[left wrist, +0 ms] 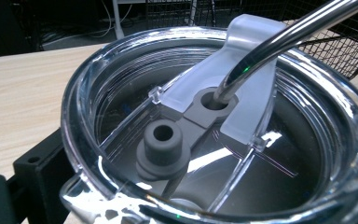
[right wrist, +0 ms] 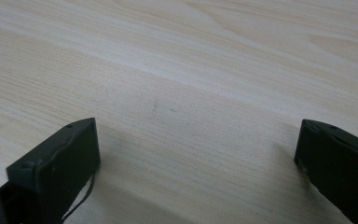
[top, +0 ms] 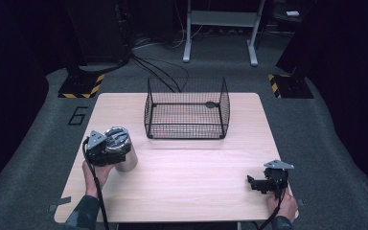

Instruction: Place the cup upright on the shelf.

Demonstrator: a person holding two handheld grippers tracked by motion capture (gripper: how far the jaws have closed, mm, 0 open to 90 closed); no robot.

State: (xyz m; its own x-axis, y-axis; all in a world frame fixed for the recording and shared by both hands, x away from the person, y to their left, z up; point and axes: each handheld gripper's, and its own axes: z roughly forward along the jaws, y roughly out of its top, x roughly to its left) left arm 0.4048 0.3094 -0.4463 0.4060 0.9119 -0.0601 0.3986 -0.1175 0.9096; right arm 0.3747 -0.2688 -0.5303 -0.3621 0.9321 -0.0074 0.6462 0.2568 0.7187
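**Hand-held gripper at the tumbler, near the left edge**

Left hand-held gripper sits against a steel tumbler that stands upright on the worktop, close to its left edge. In the left gripper view we look down on the tumbler's clear lid, with a grey stopper and a metal straw rising out of its hole. One black jaw shows just beside the lid's lower left rim; we cannot tell whether the jaws clamp the tumbler or merely flank it.

Right hand-held gripper lies low near the worktop's front right corner. In the right gripper view its jaws stand wide apart over bare wood, with nothing between them.

A black wire basket stands at the back centre of the worktop, its rear wall near the far edge. Between basket, tumbler and right hand-held gripper we see a broad stretch of bare wood, and the tumbler is well apart from the basket's near left corner.

Our left hand comes in from the front left, forearm angled up toward the tumbler. Our right hand grips from behind at the front right edge, the gripper pointing left across the worktop.
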